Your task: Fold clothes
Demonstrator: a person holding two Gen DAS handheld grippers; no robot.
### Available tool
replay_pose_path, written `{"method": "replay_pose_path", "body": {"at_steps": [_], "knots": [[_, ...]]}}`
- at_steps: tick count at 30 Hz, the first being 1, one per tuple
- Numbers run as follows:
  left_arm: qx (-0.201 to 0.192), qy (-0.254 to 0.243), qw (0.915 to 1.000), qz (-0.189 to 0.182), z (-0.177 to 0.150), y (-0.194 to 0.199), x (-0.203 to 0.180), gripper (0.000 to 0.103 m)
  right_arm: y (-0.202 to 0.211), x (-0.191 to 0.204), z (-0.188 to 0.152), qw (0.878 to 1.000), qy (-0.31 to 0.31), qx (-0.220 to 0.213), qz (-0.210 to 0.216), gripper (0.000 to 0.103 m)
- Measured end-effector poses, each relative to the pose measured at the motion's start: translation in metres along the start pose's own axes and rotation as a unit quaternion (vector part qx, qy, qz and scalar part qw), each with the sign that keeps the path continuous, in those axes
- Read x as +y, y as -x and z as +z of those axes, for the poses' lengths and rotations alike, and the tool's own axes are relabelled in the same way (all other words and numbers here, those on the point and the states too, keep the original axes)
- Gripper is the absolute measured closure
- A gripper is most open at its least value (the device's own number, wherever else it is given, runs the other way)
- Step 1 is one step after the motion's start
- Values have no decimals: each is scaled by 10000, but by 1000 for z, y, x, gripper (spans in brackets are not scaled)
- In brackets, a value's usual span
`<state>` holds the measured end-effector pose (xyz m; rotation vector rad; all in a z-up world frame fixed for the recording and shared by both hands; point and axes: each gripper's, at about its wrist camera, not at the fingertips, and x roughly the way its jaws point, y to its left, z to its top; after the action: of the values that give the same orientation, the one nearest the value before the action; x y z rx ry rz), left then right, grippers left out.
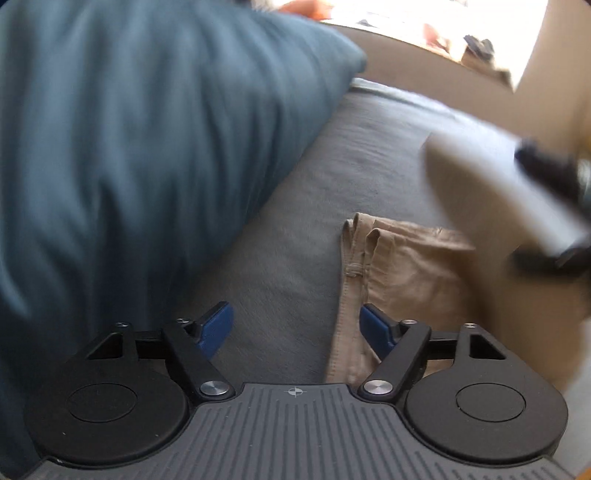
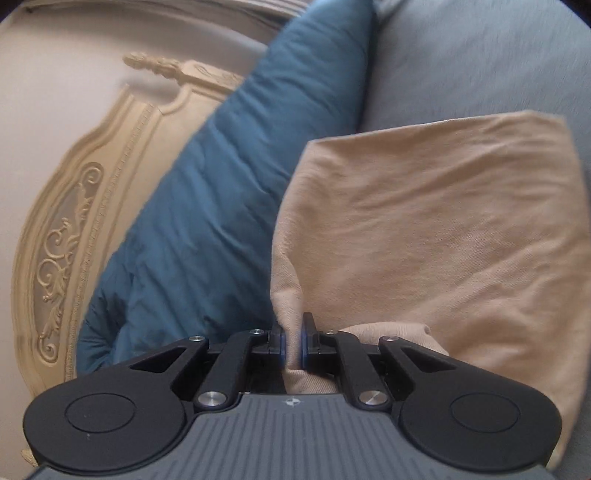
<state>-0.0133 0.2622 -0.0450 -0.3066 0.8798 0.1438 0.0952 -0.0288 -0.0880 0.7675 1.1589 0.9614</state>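
A tan garment [image 1: 402,266] lies partly folded on the grey bed sheet [image 1: 295,229], its stitched hem and a belt loop toward the left. My left gripper [image 1: 295,328] hovers open above the sheet at the garment's left edge; its right blue pad is over the tan cloth, nothing is between the fingers. In the right wrist view my right gripper [image 2: 293,343] is shut on a bunched fold of the tan garment [image 2: 436,236], which hangs lifted and spreads to the right. The right gripper shows blurred at the right edge of the left wrist view [image 1: 554,206].
A large teal pillow [image 1: 140,147] lies left of the garment and leans against a carved cream headboard [image 2: 74,236]. The grey sheet [image 2: 472,59] stretches beyond the cloth. A bright window area [image 1: 424,26] sits beyond the bed's far edge.
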Motion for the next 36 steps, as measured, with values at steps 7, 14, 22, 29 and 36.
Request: {"method": "replay_pose_path", "body": {"at_steps": [7, 14, 22, 29, 36], "knots": [[271, 1267, 9873, -914, 0, -16, 29, 30, -55, -28, -4, 9987, -376, 267, -202, 87], [128, 1927, 9740, -1184, 6, -16, 45, 28, -63, -20, -9, 9990, -356, 84, 270, 40], [108, 1978, 9726, -1216, 11, -20, 47, 26, -26, -30, -24, 9889, -961, -452, 1036, 36], [170, 1785, 9734, -1427, 26, -31, 35, 26, -3, -23, -28, 9856, -889, -595, 1307, 35], [149, 1645, 9759, -1430, 25, -30, 36, 25, 57, -28, -31, 9895, -571, -919, 963, 41]]}}
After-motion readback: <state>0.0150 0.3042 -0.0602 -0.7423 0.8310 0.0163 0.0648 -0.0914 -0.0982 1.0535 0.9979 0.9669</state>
